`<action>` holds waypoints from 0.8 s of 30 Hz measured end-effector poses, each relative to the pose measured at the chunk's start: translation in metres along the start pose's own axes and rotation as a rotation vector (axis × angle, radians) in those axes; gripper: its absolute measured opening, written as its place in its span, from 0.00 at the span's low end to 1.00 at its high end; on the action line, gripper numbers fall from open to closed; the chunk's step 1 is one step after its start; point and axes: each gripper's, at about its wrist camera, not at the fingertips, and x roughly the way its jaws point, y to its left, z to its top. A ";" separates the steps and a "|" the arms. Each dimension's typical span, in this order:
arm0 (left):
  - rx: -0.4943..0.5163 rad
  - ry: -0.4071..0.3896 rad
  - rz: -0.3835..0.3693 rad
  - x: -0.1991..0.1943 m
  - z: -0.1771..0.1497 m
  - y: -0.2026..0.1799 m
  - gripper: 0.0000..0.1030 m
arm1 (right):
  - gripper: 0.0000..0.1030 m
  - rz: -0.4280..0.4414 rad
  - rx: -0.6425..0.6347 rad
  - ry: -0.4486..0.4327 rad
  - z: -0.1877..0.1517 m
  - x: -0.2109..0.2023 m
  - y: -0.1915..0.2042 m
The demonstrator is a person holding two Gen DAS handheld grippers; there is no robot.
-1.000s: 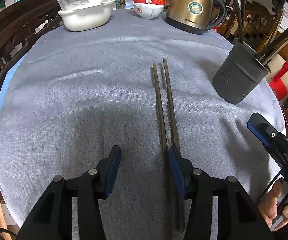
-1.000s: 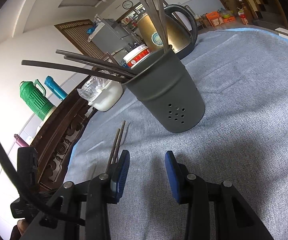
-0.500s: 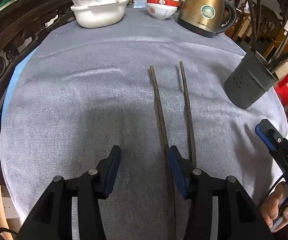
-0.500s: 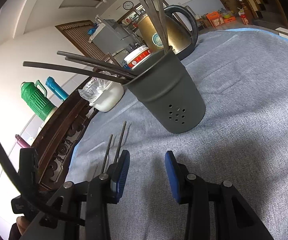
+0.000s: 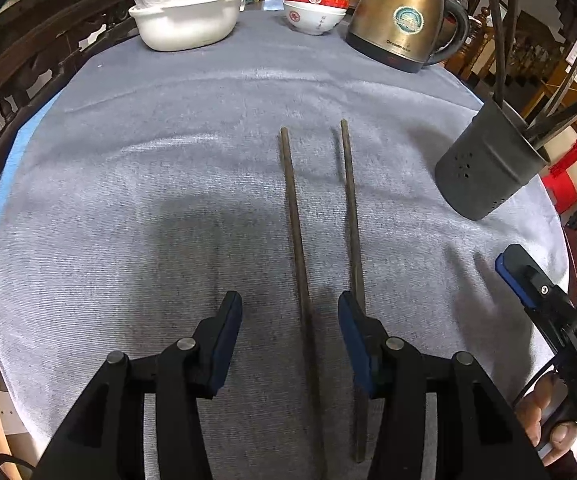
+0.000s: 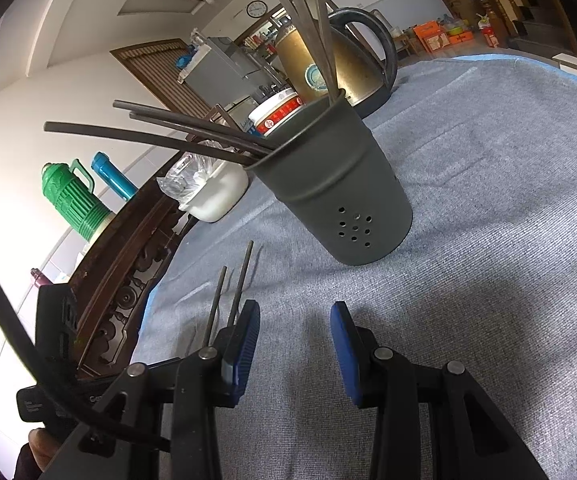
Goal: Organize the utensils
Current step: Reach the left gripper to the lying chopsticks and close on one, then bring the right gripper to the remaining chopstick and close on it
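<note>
Two dark chopsticks lie on the grey tablecloth, side by side and slightly apart. The left chopstick (image 5: 294, 224) runs between the jaws of my open left gripper (image 5: 289, 328); the right chopstick (image 5: 351, 216) passes under its right finger. Both show in the right wrist view (image 6: 230, 296). A dark grey perforated utensil holder (image 5: 484, 164) with several chopsticks stands at the right, also in the right wrist view (image 6: 340, 196). My right gripper (image 6: 294, 340) is open and empty, a short way before the holder; it shows in the left wrist view (image 5: 528, 280).
A brass electric kettle (image 5: 400, 16), stacked red-and-white bowls (image 5: 314, 8) and a white tub with a plastic bag (image 5: 186, 20) stand at the table's far side. A dark carved wooden chair back (image 5: 16, 76) borders the left edge. Green and blue flasks (image 6: 74, 196) stand beyond.
The two chopsticks have spread apart at their far ends. My left gripper has shifted right so that the left chopstick now lies between its jaws. The right gripper has barely moved.
</note>
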 end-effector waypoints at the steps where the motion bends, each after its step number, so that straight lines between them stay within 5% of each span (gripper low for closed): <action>1: 0.002 -0.001 -0.001 -0.001 0.000 0.000 0.46 | 0.39 0.000 0.000 0.001 0.000 0.000 0.000; 10: -0.010 -0.001 -0.018 0.004 -0.001 0.004 0.14 | 0.39 -0.014 0.003 0.009 0.000 0.002 0.000; 24: -0.018 -0.008 -0.048 -0.009 -0.016 0.023 0.07 | 0.39 -0.042 0.009 0.019 -0.001 0.004 -0.003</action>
